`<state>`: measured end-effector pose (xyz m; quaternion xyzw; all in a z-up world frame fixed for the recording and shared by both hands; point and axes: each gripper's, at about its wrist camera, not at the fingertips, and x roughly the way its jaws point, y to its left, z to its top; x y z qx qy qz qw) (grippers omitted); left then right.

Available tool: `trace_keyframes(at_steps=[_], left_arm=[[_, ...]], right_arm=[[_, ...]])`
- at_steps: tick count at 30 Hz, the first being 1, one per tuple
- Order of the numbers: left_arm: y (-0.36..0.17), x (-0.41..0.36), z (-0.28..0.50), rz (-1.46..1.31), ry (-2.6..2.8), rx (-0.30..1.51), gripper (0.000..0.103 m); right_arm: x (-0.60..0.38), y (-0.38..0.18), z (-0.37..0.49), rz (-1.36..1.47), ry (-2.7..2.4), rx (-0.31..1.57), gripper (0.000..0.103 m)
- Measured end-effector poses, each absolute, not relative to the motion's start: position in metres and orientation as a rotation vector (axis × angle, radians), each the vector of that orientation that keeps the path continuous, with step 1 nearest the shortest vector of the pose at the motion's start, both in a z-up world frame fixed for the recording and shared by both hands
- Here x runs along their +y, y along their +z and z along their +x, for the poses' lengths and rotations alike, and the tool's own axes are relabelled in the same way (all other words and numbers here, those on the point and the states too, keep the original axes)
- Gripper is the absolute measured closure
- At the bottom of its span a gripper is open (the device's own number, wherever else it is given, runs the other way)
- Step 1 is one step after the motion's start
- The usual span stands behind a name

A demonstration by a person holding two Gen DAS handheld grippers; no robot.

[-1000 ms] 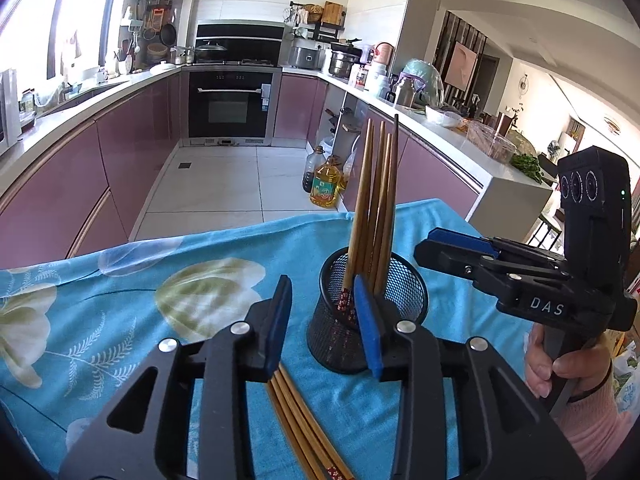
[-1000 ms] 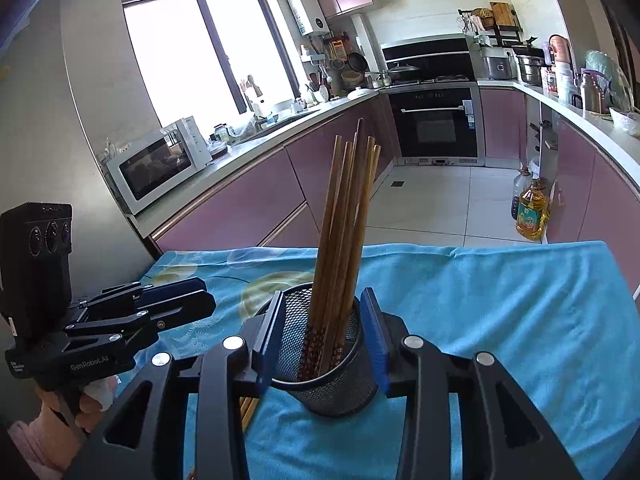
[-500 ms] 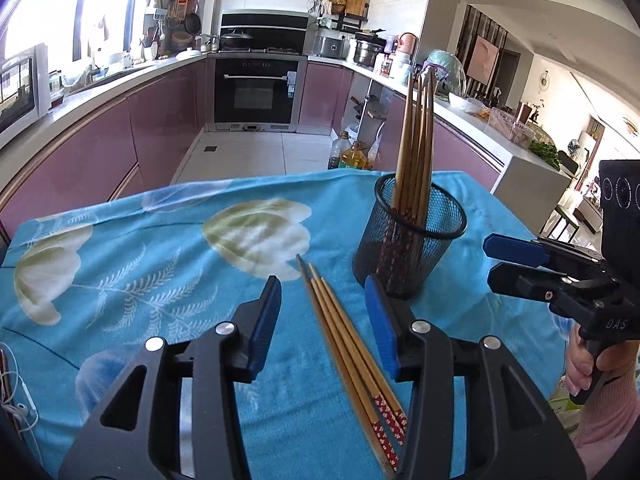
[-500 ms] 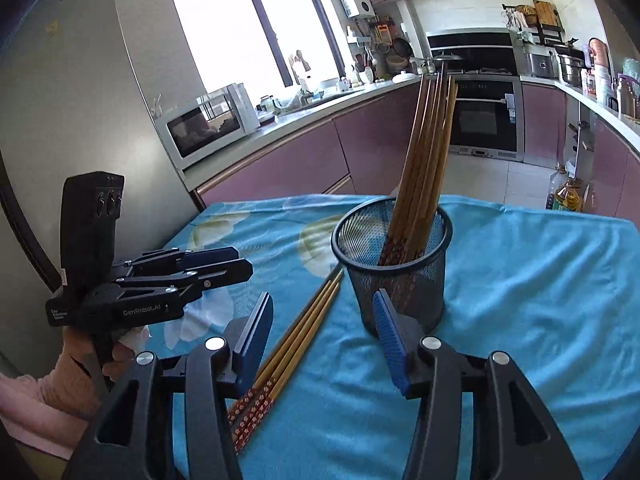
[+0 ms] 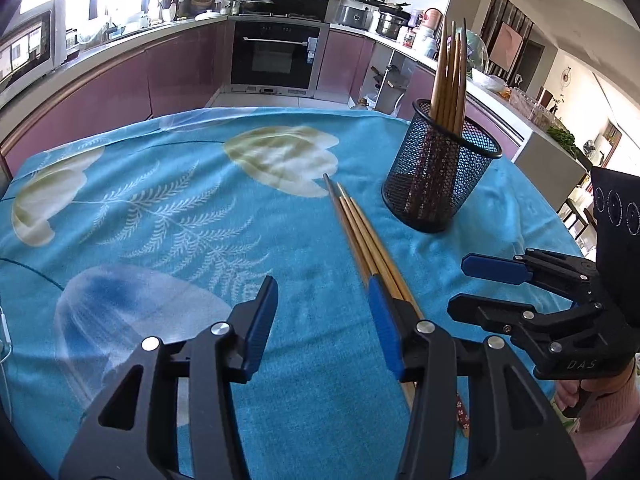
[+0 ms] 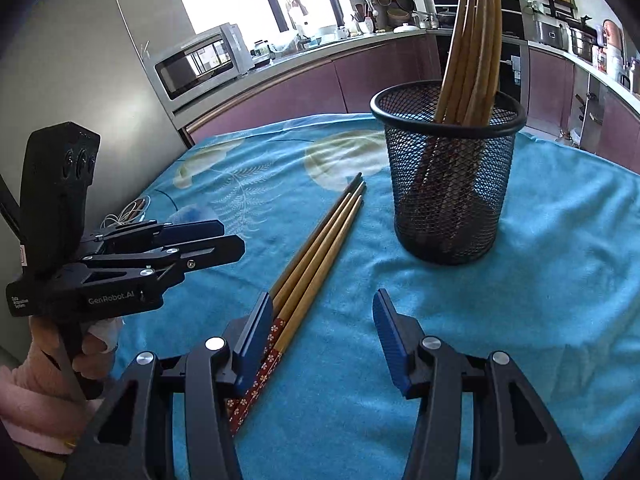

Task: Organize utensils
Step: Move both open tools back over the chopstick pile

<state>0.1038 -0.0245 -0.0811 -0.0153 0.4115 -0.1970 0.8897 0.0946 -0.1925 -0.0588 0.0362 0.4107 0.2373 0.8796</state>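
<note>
In the left wrist view, the left gripper (image 5: 323, 312) hangs over the blue tablecloth (image 5: 168, 216), its jaws apart after just opening, nothing between them; three loose chopsticks (image 5: 362, 232) lie just beside its right finger, near the mesh holder (image 5: 438, 176) full of upright chopsticks. In the right wrist view, the right gripper (image 6: 320, 334) stands parted and empty, the loose chopsticks (image 6: 320, 248) passing under its left finger, the holder (image 6: 448, 184) beyond.

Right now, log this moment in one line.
left gripper: open, empty | right gripper: open, empty | chopsticks: three on cloth | holder: upright, loaded
</note>
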Motion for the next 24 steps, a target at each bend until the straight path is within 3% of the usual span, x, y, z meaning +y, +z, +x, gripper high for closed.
trace_keyframes(at_steps=[24], left_arm=[[-0.092, -0.034, 0.103, 0.006, -0.409, 0.878, 0.053]], right_arm=[[-0.166, -0.073, 0.096, -0.079, 0.407, 0.862, 0.053]])
